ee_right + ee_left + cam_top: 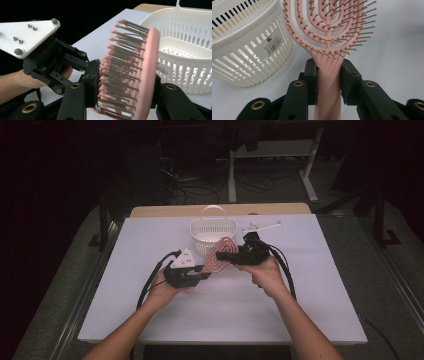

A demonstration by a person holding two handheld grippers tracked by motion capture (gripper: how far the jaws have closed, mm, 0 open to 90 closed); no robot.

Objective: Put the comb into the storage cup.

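Both grippers meet over the table (300, 310): from above, the left gripper (202, 272) and right gripper (232, 256) share the pink hairbrush (222, 254) before the white basket (213, 234). Left gripper view: jaws clamp the handle (329, 75). Right gripper view: jaws squeeze the bristled head (130, 75); pads on bristles could slip, twisting the brush.

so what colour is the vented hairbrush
Pink, a vented plastic hairbrush with darker bristles; the left gripper view shows it best.

Pink vented hairbrush (221, 254), held aloft
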